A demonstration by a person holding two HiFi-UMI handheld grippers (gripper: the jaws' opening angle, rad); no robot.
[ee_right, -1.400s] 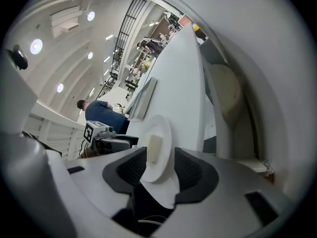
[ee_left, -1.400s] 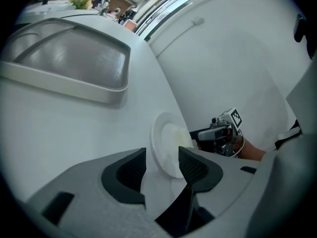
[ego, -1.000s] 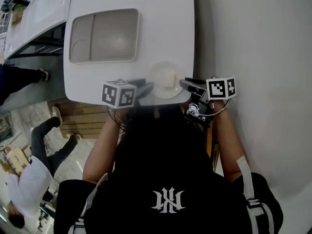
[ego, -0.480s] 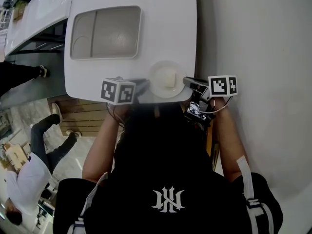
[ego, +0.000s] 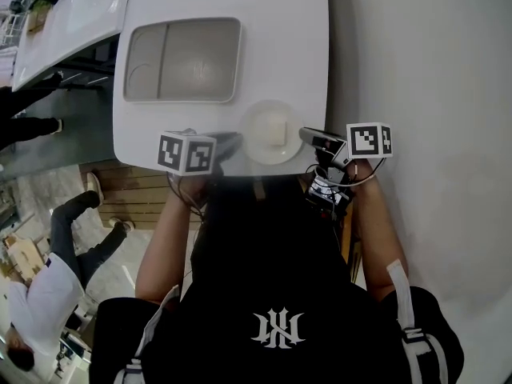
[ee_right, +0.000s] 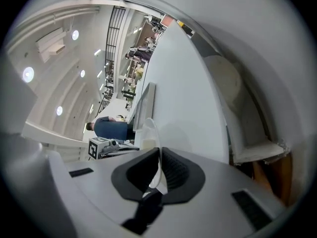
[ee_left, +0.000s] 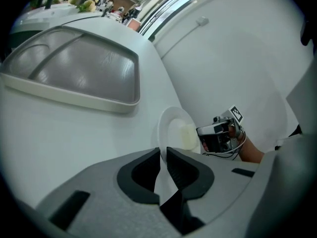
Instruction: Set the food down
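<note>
One pale block of food point(ego: 274, 127) sits in the middle of a small white plate point(ego: 258, 149). That plate is over the near end of the white table point(ego: 280, 46), with its rim close to the table's near edge. We hold it from both sides. The left tool point(ee_left: 163, 155) has just been closing and pinches the plate's left rim between nearly shut pads. The right tool point(ee_right: 159, 158) has likewise just closed on the opposite rim, with only the thin lip between its jaws. We cannot tell whether the plate's foot already rests on the table.

To set it down well, we judge that both hands should be level with each other so the block does not slide. They should lower together until the foot bears flat, and only then let go, both sides at once. We would place it a little farther in, since the near edge drops to the floor.

Room is fair. Bare table lies between the plate and the grey tray point(ego: 184, 60) beyond, which is well apart. The wall point(ego: 424, 78) runs just beside the table's right edge, so the right hand has little space outward, while the left side is open.
</note>
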